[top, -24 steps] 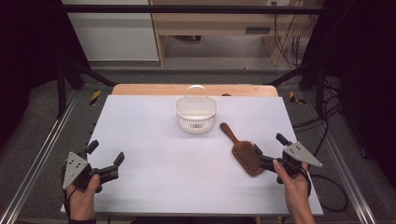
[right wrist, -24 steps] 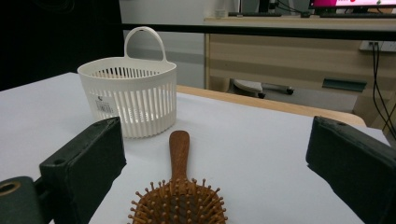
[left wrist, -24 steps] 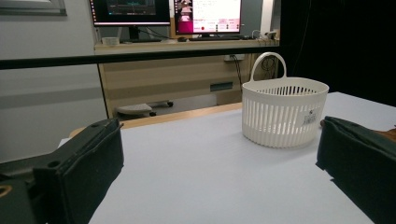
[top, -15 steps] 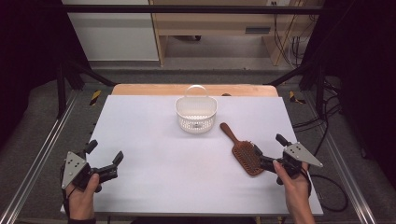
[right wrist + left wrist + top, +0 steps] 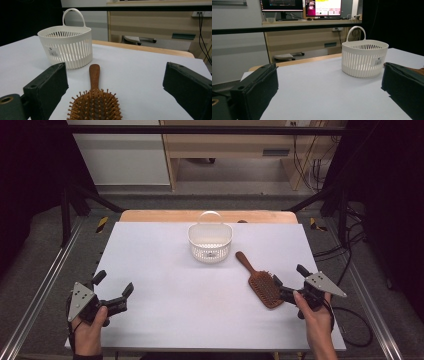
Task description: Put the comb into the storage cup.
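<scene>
From the high view, the brush [image 5: 261, 283] lay on the table [image 5: 165, 260] just ahead of my right gripper [image 5: 289, 285], head toward it, handle slanting off to the basket [image 5: 210, 241]; my left gripper [image 5: 114, 289] sat well apart, jaws wide and empty.

In the left gripper view the basket [image 5: 363, 58] stood clear, the brush nearly hidden behind one jaw.

In the right gripper view the brush [image 5: 94, 101] lay between wide-open jaws, untouched, its near end cut off.
</scene>
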A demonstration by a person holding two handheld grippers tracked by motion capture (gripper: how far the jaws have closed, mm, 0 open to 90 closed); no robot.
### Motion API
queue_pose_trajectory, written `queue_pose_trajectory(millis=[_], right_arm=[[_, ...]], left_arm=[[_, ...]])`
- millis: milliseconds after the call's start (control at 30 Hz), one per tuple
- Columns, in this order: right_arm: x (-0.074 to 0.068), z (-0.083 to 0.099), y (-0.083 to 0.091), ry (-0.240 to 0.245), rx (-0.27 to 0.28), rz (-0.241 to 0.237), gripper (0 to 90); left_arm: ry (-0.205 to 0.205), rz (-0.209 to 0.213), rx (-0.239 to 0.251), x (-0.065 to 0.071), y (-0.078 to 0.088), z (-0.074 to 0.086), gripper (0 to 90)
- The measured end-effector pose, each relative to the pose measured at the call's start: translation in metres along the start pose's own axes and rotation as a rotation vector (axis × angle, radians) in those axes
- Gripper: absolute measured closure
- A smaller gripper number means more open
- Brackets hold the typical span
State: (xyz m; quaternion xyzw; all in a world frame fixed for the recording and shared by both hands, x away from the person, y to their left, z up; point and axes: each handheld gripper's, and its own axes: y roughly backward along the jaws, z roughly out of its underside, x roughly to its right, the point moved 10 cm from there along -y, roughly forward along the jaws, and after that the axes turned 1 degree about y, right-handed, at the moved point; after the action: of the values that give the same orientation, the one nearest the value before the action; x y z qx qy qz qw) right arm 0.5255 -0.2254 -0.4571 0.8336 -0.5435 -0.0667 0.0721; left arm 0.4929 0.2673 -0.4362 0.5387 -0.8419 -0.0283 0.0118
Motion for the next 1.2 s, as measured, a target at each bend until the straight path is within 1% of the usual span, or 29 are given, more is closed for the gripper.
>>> queue_pose_trajectory(millis=[233, 300, 433, 567, 700, 800, 1033, 1133, 1200], right_arm=[[0.001, 0.003, -0.001, -0.017, -0.031, 0.002, 6.1], [-0.001, 0.003, -0.002, -0.023, -0.035, -0.003, 6.7], [-0.003, 0.004, -0.002, -0.019, -0.044, -0.003, 7.5], [-0.002, 0.005, -0.002, -0.008, -0.055, 0.011, 12.2], [-0.001, 0.007, -0.004, -0.014, -0.071, 0.020, 14.0], [-0.001, 0.011, -0.006, -0.014, -0.093, 0.028, 16.3], [-0.003, 0.015, -0.006, -0.011, -0.122, 0.027, 22.4], [-0.004, 0.016, -0.006, -0.013, -0.132, 0.026, 26.1], [-0.005, 0.016, -0.006, -0.012, -0.134, 0.016, 30.4]], left_arm=[[0.000, 0.000, -0.010, 0.000, -0.002, 0.002, 0.5], [-0.001, 0.000, -0.011, 0.000, -0.001, 0.002, 0.5], [-0.004, 0.004, -0.012, 0.002, -0.001, 0.002, 0.5], [-0.008, 0.008, -0.015, 0.004, -0.002, 0.002, 0.4], [-0.009, 0.007, -0.019, 0.003, -0.003, 0.003, 0.5], [-0.007, 0.006, -0.019, 0.003, -0.002, 0.003, 0.5], [-0.011, 0.010, -0.022, 0.004, -0.003, 0.003, 0.5], [-0.012, 0.010, -0.024, 0.004, -0.003, 0.003, 0.5], [-0.013, 0.011, -0.023, 0.005, -0.003, 0.003, 0.5]])
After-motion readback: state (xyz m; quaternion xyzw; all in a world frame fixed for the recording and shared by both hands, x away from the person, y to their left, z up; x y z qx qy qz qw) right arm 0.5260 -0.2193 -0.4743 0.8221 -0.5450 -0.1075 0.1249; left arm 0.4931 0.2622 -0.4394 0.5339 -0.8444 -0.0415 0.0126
